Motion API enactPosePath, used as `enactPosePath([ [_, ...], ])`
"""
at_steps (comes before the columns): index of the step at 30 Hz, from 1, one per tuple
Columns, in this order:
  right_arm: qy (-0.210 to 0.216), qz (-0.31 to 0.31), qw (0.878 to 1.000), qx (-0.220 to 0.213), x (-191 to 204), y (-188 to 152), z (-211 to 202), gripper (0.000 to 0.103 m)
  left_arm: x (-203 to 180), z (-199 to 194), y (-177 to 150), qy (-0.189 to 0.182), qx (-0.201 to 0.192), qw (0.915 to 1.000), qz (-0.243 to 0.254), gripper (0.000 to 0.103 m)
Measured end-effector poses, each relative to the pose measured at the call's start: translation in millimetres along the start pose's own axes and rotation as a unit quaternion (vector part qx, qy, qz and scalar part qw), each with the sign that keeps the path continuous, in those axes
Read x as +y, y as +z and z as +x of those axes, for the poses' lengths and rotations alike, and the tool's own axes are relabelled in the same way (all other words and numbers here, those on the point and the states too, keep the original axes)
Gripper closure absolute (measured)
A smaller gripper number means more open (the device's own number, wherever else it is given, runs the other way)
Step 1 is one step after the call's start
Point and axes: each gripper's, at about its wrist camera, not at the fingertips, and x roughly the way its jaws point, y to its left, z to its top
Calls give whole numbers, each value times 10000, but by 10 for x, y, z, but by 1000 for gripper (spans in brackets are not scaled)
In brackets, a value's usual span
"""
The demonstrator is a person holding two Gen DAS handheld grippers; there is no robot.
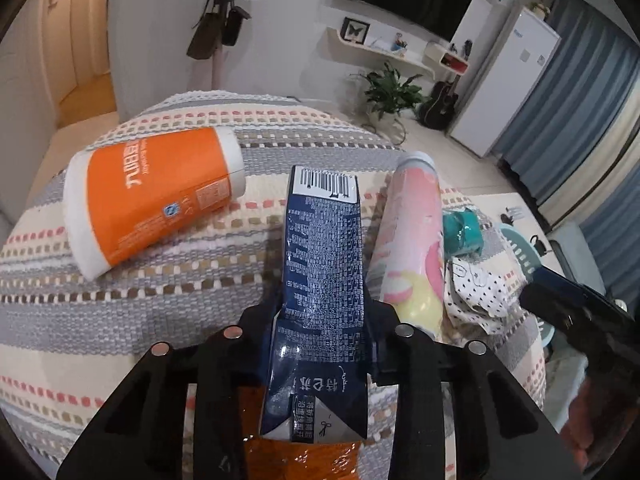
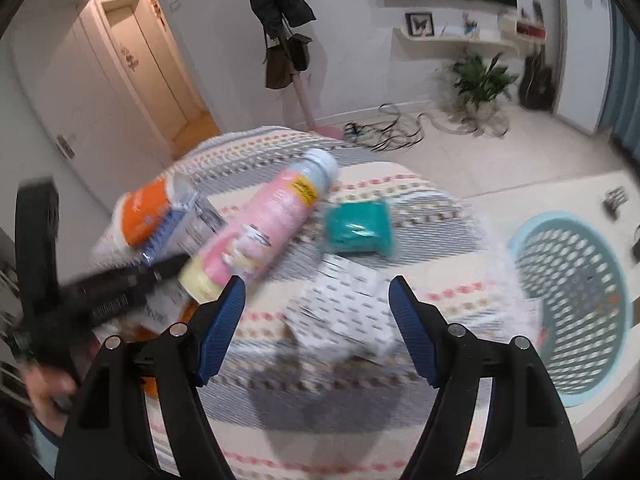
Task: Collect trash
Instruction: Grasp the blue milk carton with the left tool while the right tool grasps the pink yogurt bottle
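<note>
In the left wrist view, the left gripper (image 1: 322, 328) comes in from 6 o'clock and its jaws are closed on a dark blue carton (image 1: 324, 264), which points toward 12 o'clock with the barcode at its far end. The carton is above the striped cloth (image 1: 140, 300), and this cloth covers a rounded surface whose far edge curves from 9 o'clock over 12 o'clock. At 10 o'clock of the carton an orange cup (image 1: 156, 196) lies on its side, a little apart from it. At 2 o'clock, just beside the carton, a pink bottle (image 1: 416, 236) lies along the same direction. Further at 3 o'clock are a teal packet (image 1: 466, 232) and a dotted wrapper (image 1: 480, 284), near the right edge of the cloth. In the right wrist view, which is blurred, the right gripper (image 2: 318, 300) has its blue-padded jaws wide apart and holds nothing; it is above the dotted wrapper. Bare cloth lies between the fingers at 6 o'clock. At 3 o'clock, past the cloth edge, a light blue basket (image 2: 520, 240) stands on the floor.
</note>
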Motion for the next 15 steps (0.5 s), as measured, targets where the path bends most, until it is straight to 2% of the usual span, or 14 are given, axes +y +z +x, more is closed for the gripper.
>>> enactPosePath([
  [3, 131, 185, 9997, 55, 112, 112, 135, 33, 130, -125, -81, -245, -161, 9993, -246, 71],
  [7, 161, 374, 9991, 138, 264, 236, 307, 33, 253, -344, -249, -509, -596, 9961, -413, 71],
  [12, -176, 689, 9969, 334, 452, 367, 600, 33, 364, -491, -385, -450, -1063, 9924, -432, 71],
  [15, -430, 790, 9946, 513, 538, 397, 803, 33, 453, -562, -465, -453, -1294, 9885, -638, 71],
])
